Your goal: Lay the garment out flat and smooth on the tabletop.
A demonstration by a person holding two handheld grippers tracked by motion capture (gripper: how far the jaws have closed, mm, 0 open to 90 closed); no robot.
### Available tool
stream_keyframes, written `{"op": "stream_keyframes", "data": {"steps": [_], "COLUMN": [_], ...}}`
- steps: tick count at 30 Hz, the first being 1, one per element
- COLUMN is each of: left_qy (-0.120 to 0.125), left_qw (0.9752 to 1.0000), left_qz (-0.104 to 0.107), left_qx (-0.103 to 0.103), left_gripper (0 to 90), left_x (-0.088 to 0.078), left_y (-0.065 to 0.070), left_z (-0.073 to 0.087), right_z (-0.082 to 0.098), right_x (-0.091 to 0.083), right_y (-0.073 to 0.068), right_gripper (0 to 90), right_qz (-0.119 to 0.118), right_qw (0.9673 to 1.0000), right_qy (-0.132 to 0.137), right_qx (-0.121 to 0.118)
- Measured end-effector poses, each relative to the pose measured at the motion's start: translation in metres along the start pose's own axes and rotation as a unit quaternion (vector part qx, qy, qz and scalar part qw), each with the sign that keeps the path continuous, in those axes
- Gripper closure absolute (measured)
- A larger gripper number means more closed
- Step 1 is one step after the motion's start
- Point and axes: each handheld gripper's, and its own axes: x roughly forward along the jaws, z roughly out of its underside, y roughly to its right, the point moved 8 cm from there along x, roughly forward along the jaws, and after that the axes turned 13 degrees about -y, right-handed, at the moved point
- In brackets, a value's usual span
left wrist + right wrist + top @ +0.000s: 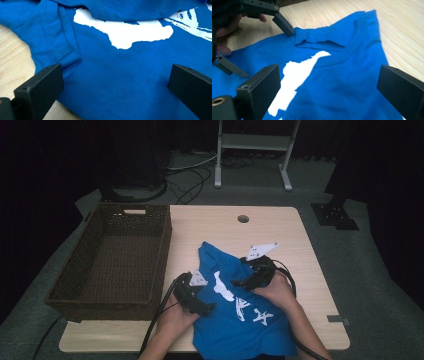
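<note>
A blue T-shirt with white print lies crumpled on the wooden table, its lower part hanging over the near edge. My left gripper is at the shirt's left edge, open, jaws resting on or just above the cloth by a folded sleeve. My right gripper is over the shirt's upper part near the collar, open too, with the fabric spread between its jaws. The left gripper appears far off in the right gripper view, one finger touching the collar fold.
A dark wicker basket stands on the table's left side, with nothing visible in it. A round cable hole is near the far edge. Bare wood lies beyond and right of the shirt. A metal stand is on the floor behind.
</note>
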Motion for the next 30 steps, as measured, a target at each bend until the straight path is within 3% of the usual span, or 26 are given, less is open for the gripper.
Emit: {"op": "stream_keyframes", "data": {"steps": [9, 14, 20, 25, 30], "left_qy": [0.000, 0.000, 0.000, 0.000, -0.001], "left_qw": [1.0000, 1.0000, 1.0000, 1.0000, 1.0000], "left_qz": [0.000, 0.000, 0.000, 0.000, -0.001], "left_qx": [0.000, 0.000, -0.001, 0.000, 0.000], "left_gripper": [0.0, 0.0, 0.0, 0.0, 0.0], "left_x": [0.000, 0.000, 0.000, 0.000, 0.000], "left_y": [0.000, 0.000, 0.000, 0.000, 0.000], "left_z": [0.000, 0.000, 0.000, 0.000, 0.000], "right_z": [-0.013, -0.013, -0.012, -0.012, -0.008], "right_x": [0.015, 0.021, 0.027, 0.035, 0.045], "right_y": [-0.004, -0.004, -0.008, -0.015, -0.015], "right_gripper": [6.0, 18.2, 35.1, 46.3, 54.0], "right_qz": [-0.007, -0.001, -0.007, -0.015, -0.014], "right_qw": [1.0000, 1.0000, 0.9998, 0.9992, 0.9990], "right_qy": [-0.002, 0.001, 0.000, -0.013, -0.026], "right_qx": [-0.007, -0.004, -0.019, -0.034, -0.034]}}
